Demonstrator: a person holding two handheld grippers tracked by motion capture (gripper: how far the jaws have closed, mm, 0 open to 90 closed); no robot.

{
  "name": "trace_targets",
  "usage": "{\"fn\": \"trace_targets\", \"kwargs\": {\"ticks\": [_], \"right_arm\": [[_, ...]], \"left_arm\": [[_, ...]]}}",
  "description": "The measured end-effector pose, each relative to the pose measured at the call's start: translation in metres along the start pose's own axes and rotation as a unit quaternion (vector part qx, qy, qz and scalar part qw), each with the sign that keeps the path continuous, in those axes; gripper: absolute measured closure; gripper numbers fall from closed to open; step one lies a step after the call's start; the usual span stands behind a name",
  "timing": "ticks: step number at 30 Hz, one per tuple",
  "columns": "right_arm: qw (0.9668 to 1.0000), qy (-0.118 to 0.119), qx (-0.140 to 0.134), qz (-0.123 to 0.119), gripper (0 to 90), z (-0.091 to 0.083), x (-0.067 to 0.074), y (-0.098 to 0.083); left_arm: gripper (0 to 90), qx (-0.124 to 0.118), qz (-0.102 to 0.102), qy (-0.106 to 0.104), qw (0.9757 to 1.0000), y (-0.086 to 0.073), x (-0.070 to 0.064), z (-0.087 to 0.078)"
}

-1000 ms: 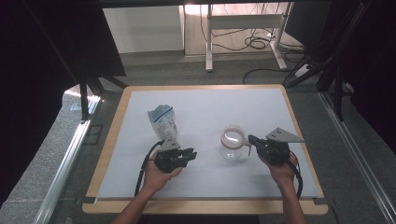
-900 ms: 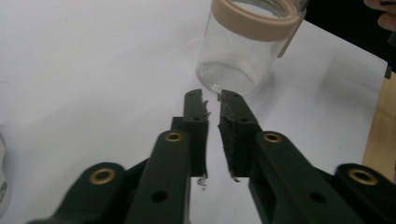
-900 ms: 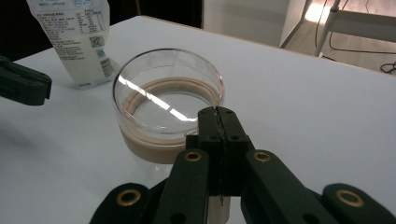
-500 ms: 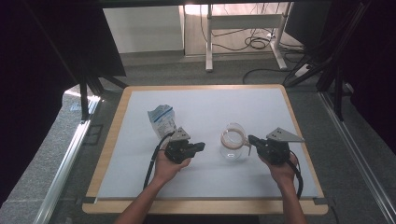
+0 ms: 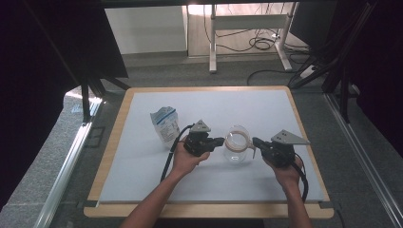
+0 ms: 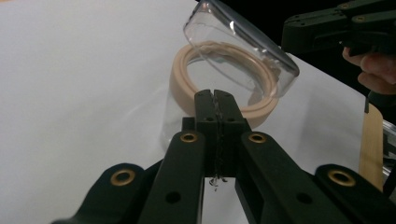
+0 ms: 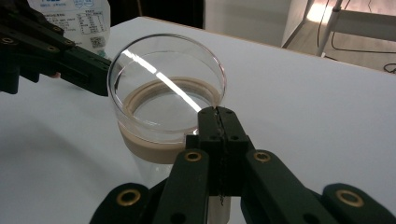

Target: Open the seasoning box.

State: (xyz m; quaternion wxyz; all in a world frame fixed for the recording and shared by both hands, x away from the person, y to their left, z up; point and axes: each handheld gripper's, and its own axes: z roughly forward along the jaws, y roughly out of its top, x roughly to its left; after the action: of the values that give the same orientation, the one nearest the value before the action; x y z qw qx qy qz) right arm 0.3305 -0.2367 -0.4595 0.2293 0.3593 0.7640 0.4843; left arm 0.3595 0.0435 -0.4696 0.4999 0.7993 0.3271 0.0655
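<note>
Now the white surface carries a clear glass jar with a tan-ringed lid, just right of frame centre. Both hand-held grippers flank it, left and right, each fully closed on nothing. Opening the lid seems next (the pouch waits at left), so one must spread to clamp the jar.

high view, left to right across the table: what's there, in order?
White packet → left gripper, jaws shut → clear glass jar with its tan ring → right gripper, jaws shut. Both grippers point at the jar from either side.
</note>
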Motion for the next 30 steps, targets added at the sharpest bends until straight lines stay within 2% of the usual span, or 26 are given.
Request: {"fn": "trace_targets", "kwargs": {"ticks": [20,26,28,30], "right_arm": [[1.0000,-0.001,-0.006,-0.002,90.0,-0.003,0.003,0.000],[0.9999,0.006,-0.014,0.005,89.8,-0.016,0.009,-0.003],[0.9999,0.011,-0.007,0.000,86.3,-0.020,0.013,-0.009],[0.9998,0.017,-0.002,0.005,80.6,-0.023,0.016,-0.015]], "left_arm": [[90.0,0.005,0.002,-0.010,0.9999,0.006,0.000,0.004],[90.0,0.012,0.006,-0.012,0.9998,0.009,-0.002,0.007],[90.0,0.013,0.009,-0.012,0.9998,0.009,-0.002,0.007],[90.0,0.012,0.003,-0.017,0.9998,0.010,-0.001,0.008]]}}
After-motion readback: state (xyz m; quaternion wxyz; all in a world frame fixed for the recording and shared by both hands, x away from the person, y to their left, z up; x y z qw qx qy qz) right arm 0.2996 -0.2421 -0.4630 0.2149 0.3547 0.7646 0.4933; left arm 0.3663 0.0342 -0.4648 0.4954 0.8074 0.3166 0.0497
